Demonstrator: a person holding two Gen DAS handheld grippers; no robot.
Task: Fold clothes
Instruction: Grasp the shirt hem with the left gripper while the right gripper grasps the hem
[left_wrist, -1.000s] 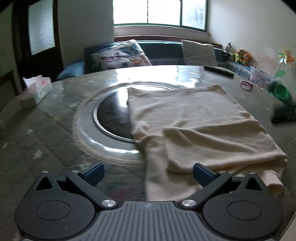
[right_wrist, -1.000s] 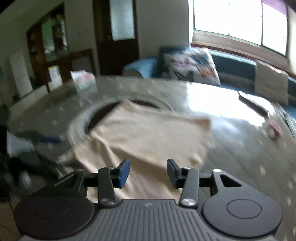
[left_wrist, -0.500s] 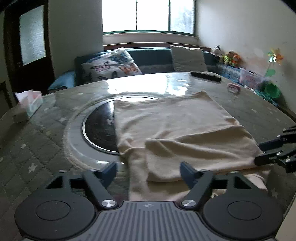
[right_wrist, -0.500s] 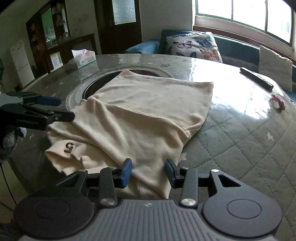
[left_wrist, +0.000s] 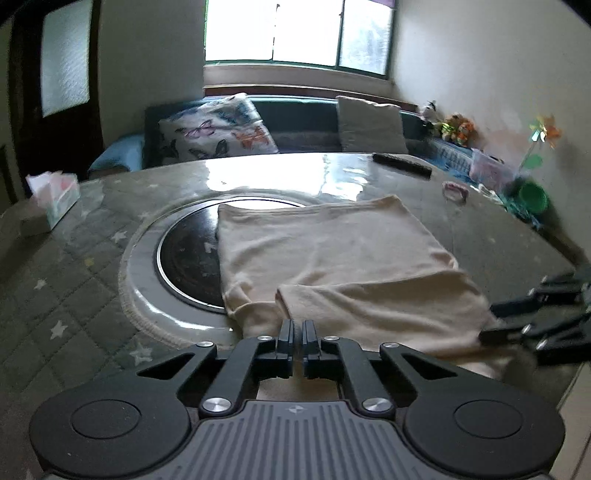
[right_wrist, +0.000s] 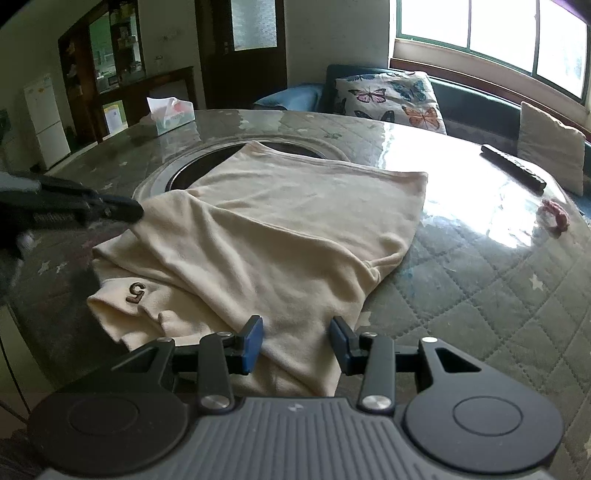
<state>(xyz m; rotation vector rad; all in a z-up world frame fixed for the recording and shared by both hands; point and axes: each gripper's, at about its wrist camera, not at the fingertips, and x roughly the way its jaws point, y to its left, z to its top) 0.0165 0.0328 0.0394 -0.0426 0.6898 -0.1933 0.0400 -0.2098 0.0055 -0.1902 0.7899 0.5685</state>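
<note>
1. My left gripper (left_wrist: 298, 329), spread wide half a second ago, now has its jaws pressed together at the near edge of the shirt (left_wrist: 332, 258); cloth between them cannot be confirmed.
2. My right gripper (right_wrist: 296, 343) stays spread over the hem.
3. The cream, soft-knit shirt lies part-folded on the quilted round table (right_wrist: 498, 295), overlapping its dark glass disc (left_wrist: 192, 258).

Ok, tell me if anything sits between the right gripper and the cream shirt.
Nothing visible does. The right gripper is open, its fingers straddling the near edge of the cream shirt on the table. The left gripper is shut at the opposite near corner.
</note>
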